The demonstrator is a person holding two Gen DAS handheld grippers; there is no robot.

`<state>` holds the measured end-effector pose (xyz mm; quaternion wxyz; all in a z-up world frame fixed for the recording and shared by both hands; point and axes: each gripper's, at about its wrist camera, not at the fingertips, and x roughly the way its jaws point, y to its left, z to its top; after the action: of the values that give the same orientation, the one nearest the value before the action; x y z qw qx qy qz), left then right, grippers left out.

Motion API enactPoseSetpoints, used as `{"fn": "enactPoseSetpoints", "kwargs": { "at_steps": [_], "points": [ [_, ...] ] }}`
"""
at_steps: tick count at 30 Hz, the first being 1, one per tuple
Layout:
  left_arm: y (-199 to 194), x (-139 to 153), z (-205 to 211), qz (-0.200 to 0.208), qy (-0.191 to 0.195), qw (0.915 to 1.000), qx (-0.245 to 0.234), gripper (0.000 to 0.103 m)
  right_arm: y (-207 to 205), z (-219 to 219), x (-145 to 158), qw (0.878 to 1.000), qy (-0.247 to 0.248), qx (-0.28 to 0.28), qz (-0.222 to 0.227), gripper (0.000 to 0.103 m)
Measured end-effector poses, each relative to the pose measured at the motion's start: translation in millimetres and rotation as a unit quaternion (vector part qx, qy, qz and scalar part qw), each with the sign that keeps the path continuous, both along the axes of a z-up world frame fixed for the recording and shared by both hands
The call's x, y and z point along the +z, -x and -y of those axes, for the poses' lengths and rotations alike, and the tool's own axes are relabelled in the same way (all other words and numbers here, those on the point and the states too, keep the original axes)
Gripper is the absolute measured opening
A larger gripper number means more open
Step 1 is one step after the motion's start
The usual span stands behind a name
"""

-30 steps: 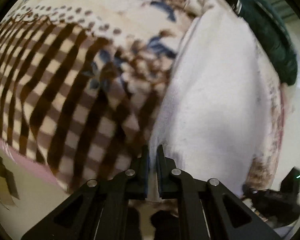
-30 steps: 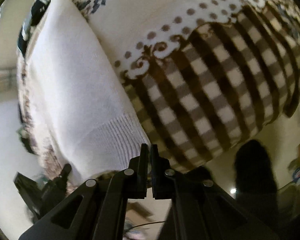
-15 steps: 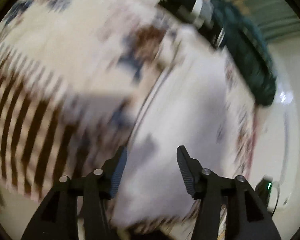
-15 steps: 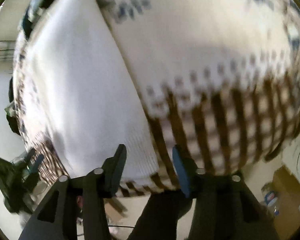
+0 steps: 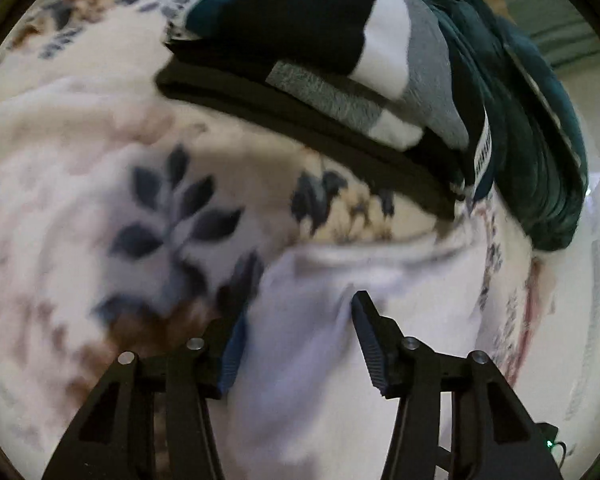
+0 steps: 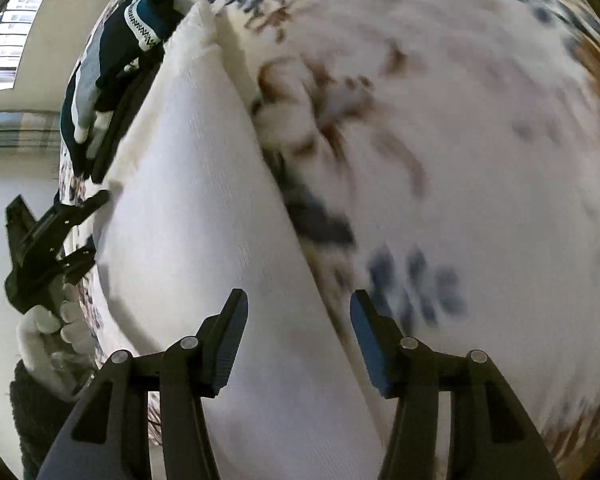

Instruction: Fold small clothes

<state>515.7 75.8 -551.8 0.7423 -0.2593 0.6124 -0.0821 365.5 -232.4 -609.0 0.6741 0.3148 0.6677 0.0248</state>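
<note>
A white knit garment (image 6: pixel 204 216) lies folded in a long strip on a floral blanket (image 6: pixel 480 140). It also shows in the left wrist view (image 5: pixel 312 360). My left gripper (image 5: pixel 296 344) is open, low over the garment's end, with cloth between its spread fingers but not gripped. My right gripper (image 6: pixel 298 336) is open over the garment's right edge. The left gripper also shows in the right wrist view (image 6: pixel 88 224), at the garment's left side, held by a gloved hand (image 6: pixel 48 332).
A stack of folded dark and grey clothes (image 5: pixel 340 60) lies on the blanket beyond the white garment, with a teal garment (image 5: pixel 540 140) beside it. The stack also shows in the right wrist view (image 6: pixel 120 52). A window (image 6: pixel 8 36) is at the far left.
Both grippers were shut on the white garment's edge a second ago. They opened, let it go, and moved forward along it toward the clothes stack.
</note>
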Motion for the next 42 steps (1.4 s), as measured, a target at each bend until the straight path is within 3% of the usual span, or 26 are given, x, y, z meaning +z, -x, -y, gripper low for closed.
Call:
{"fn": "enactPoseSetpoints", "kwargs": {
  "at_steps": [1,2,6,10,12,13,15,17,19,20,21,22,23,25,26,28,31,32,33,35,38,42],
  "points": [
    [-2.6,-1.4,0.3,0.009,-0.002,1.0,-0.002,0.013,-11.6,-1.7,-1.8,1.0,0.001,0.004,0.001,0.056],
    [-3.9,-2.7,1.2,0.011,0.003,0.9999,-0.007,0.009,-22.8,-2.0,-3.7,1.0,0.004,0.01,0.002,0.056],
    [-4.7,8.5,-6.3,0.03,0.029,0.9991,0.01,0.008,-52.4,4.4,-16.6,1.0,-0.005,0.018,-0.009,0.056],
    [-11.9,1.0,-23.0,0.023,-0.036,0.9987,0.027,0.004,-66.9,11.0,-23.4,1.0,-0.012,0.014,-0.009,0.056],
    [-17.5,-6.0,-33.1,0.015,-0.024,0.9989,0.037,0.003,-72.8,11.3,-26.4,1.0,-0.013,0.017,-0.01,0.056],
    [-19.2,-9.3,-39.6,0.008,0.009,0.9988,0.047,0.003,-73.8,11.8,-27.4,1.0,-0.012,0.019,-0.01,0.056],
    [-16.5,-13.1,-55.7,-0.005,0.088,0.9928,0.081,0.006,-75.7,13.5,-29.8,0.999,-0.018,0.023,-0.013,0.055],
    [-6.3,-8.6,-64.2,-0.005,0.121,0.9884,0.092,0.007,-76.2,14.7,-31.5,0.999,-0.023,0.026,-0.013,0.056],
    [10.8,-4.2,-66.9,-0.002,0.135,0.9859,0.098,0.024,-79.4,10.0,-34.6,0.999,-0.027,0.026,-0.013,0.056],
    [16.4,-5.5,-66.6,-0.006,0.141,0.9849,0.1,0.045,-77.9,10.6,-35.6,0.999,-0.029,0.025,-0.014,0.056],
    [21.0,-9.0,-63.3,-0.011,0.149,0.9837,0.1,0.054,-76.3,11.1,-36.9,0.999,-0.032,0.025,-0.014,0.056],
    [23.9,-13.2,-60.0,-0.015,0.158,0.9827,0.096,0.054,-73.0,12.2,-37.3,0.999,-0.033,0.025,-0.015,0.056],
    [26.2,-14.7,-57.7,-0.01,0.158,0.9833,0.089,0.051,-72.6,11.4,-39.1,0.999,-0.033,0.026,-0.015,0.056],
    [23.6,-14.8,-45.4,0.011,0.095,0.9929,0.071,0.025,-70.8,11.3,-40.9,0.999,-0.029,0.029,-0.013,0.057],
    [19.9,-17.2,-42.0,0.008,0.052,0.9973,0.051,0.021,-70.7,11.0,-41.0,0.999,-0.027,0.031,-0.012,0.057],
    [15.6,-18.4,-41.7,0.002,-0.005,0.9989,0.046,0.023,-66.9,14.0,-37.2,0.999,-0.023,0.032,-0.012,0.057],
    [22.5,1.2,-43.6,0.01,0.009,0.9989,0.045,0.028,-58.5,14.5,-25.0,0.999,-0.017,0.042,-0.008,0.057],
    [30.6,14.9,-41.1,0.024,0.0,0.999,0.038,0.034,-52.9,14.9,-21.3,0.999,-0.017,0.047,-0.007,0.057],
    [40.2,27.5,-39.3,0.033,-0.004,0.999,0.031,0.047,-45.5,15.1,-17.1,0.998,-0.018,0.053,-0.006,0.057],
    [67.1,51.2,-36.5,0.048,-0.009,0.9985,0.026,0.06,-26.3,12.7,-9.6,0.998,-0.024,0.064,-0.012,0.06],
    [113.2,68.1,-25.0,0.043,0.008,0.9987,0.024,0.06,17.4,6.4,0.0,0.995,-0.045,0.083,-0.032,0.063],
    [186.1,62.3,-7.2,-0.004,0.01,0.9998,0.016,0.06,85.5,-3.8,6.0,0.992,-0.038,0.106,-0.062,0.063]
  ]
}}
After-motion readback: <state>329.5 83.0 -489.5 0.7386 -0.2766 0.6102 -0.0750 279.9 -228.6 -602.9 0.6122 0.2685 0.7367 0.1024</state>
